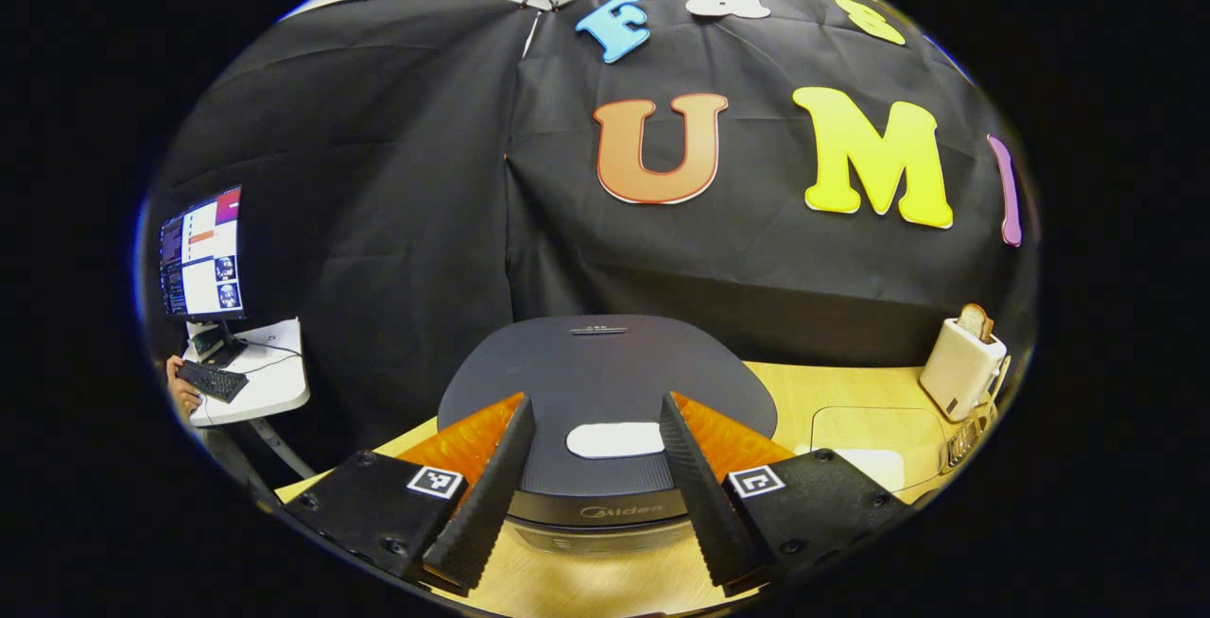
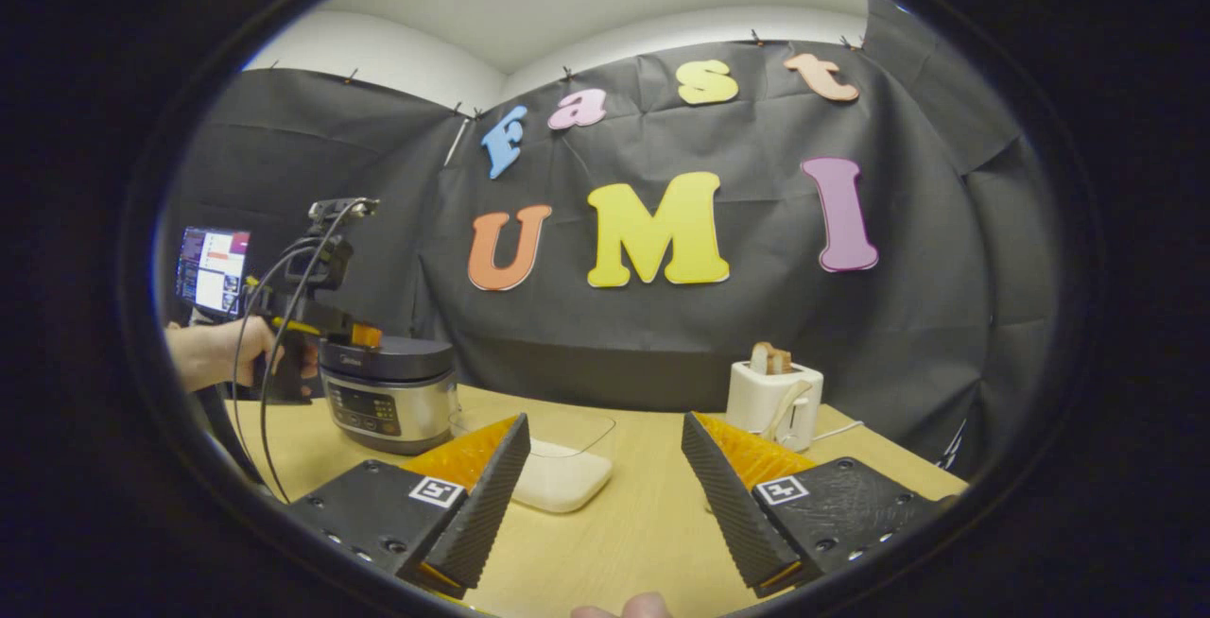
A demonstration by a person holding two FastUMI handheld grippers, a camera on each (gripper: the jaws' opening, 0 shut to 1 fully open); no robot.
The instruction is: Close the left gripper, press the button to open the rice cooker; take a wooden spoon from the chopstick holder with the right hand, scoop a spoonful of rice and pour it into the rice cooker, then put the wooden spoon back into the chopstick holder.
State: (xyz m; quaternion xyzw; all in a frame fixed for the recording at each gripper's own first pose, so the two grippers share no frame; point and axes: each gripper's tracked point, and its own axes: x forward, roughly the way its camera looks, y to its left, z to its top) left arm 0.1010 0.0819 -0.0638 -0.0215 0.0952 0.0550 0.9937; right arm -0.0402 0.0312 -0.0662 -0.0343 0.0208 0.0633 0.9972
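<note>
Cooker (image 1: 605, 382): lid down. Your left gripper (image 1: 597, 472) over its button (image 1: 614, 440), fingers wide, empty; unclosed, they straddle and miss. Right gripper (image 2: 605, 495) wide, empty.

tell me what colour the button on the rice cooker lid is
White, a pale oval button on the dark grey rice cooker lid; it shows best in the left gripper view.
</note>
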